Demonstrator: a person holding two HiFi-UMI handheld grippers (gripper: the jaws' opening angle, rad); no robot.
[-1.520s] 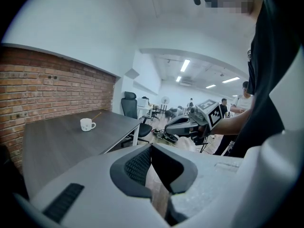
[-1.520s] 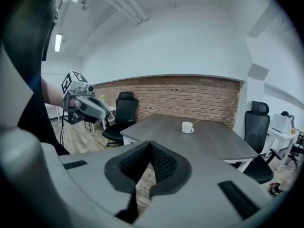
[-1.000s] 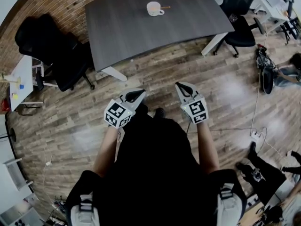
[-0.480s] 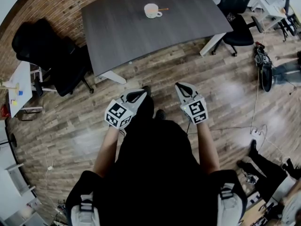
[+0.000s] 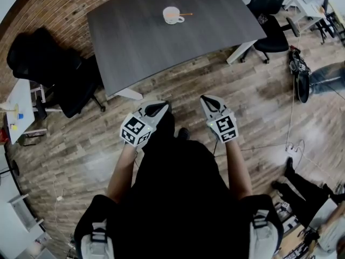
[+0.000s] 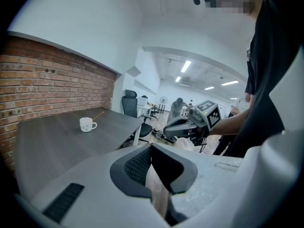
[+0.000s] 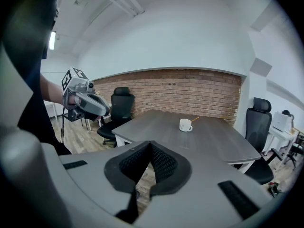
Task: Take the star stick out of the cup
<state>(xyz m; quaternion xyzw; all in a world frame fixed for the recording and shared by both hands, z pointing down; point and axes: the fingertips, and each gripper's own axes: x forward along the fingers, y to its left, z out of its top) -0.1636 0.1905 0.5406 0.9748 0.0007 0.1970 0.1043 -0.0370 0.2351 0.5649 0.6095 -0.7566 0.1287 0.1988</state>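
While the left gripper [image 5: 156, 109] and the right gripper [image 5: 212, 102] were held side by side over the wooden floor [image 5: 259, 101], well short of the bench [image 5: 161, 47], the jaws of each were seen clenched together with nothing between them. The white cup [image 5: 171, 15] was stood upright towards the far side of the bench, well apart from both grippers. The star stick [image 5: 186, 14] was leaned inside it, one thin end projecting over the rim.
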